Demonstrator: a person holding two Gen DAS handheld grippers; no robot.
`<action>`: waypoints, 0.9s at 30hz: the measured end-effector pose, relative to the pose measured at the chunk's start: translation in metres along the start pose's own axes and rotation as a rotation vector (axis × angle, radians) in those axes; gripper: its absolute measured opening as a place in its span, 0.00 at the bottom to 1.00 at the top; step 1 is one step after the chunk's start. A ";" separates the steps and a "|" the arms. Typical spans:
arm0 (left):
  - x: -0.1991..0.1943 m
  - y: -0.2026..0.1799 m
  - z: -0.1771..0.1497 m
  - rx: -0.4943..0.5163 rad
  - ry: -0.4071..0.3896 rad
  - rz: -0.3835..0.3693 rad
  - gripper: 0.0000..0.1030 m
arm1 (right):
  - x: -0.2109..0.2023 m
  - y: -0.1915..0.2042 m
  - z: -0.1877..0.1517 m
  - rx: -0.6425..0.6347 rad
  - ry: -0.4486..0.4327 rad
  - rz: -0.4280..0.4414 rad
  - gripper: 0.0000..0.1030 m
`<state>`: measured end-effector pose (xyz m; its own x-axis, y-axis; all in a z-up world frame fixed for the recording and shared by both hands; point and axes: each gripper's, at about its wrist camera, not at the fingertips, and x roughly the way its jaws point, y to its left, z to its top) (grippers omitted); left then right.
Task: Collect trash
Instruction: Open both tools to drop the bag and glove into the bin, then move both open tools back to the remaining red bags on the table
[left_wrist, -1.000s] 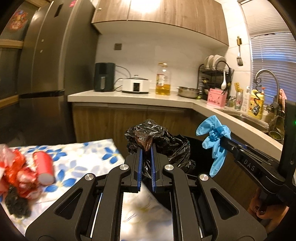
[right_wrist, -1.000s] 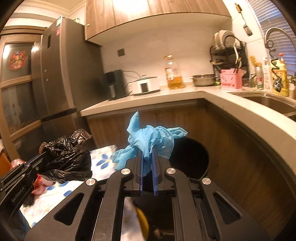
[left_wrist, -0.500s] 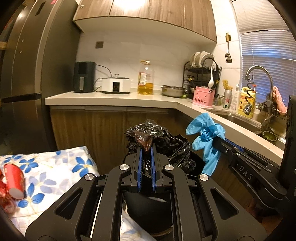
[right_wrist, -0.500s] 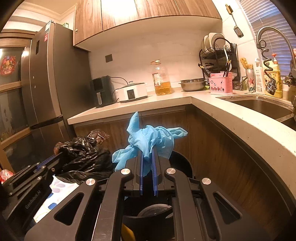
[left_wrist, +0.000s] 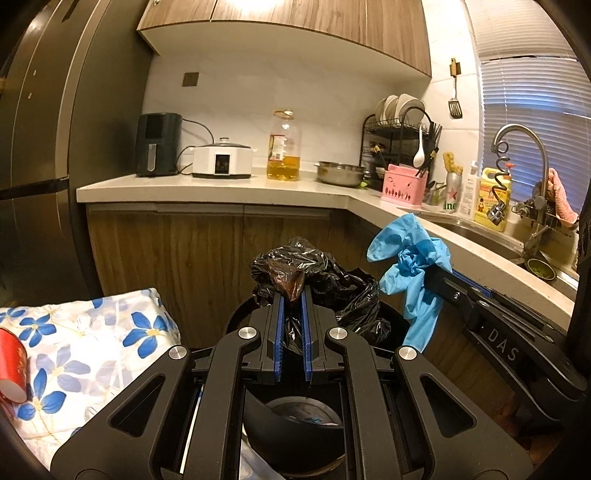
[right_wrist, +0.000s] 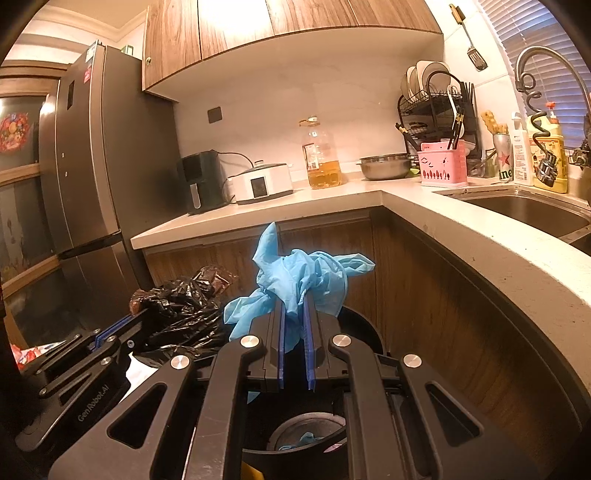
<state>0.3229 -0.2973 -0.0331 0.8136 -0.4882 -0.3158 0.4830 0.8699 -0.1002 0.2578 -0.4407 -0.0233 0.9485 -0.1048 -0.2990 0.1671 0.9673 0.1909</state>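
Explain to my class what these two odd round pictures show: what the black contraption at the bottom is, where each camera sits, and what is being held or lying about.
No robot here: a person carries two hand-held two-finger grippers, each with a fisheye camera looking along its fingers, hence the round, bent pictures. The black frame at the bottom of each picture is that gripper itself.

In the left camera's view, the left gripper is shut on a crumpled black plastic bag. The right gripper reaches in from the side, shut on a blue disposable glove. The right camera's view shows the same glove from behind.

Both are held above a round black trash bin that stands by the kitchen cabinets.

At the left, a red paper cup lies on a blue-flowered cloth.
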 end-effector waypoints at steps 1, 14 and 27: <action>0.002 0.000 0.000 -0.002 0.005 -0.002 0.08 | 0.001 0.001 0.000 -0.002 0.002 0.000 0.10; 0.022 0.001 -0.005 -0.002 0.048 -0.032 0.26 | 0.021 -0.002 -0.002 0.007 0.042 -0.010 0.20; 0.002 0.022 -0.014 -0.050 0.027 0.050 0.75 | 0.015 -0.009 -0.006 0.034 0.036 -0.023 0.50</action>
<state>0.3310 -0.2780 -0.0494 0.8271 -0.4426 -0.3466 0.4248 0.8959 -0.1302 0.2687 -0.4492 -0.0345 0.9341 -0.1175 -0.3372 0.1980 0.9563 0.2152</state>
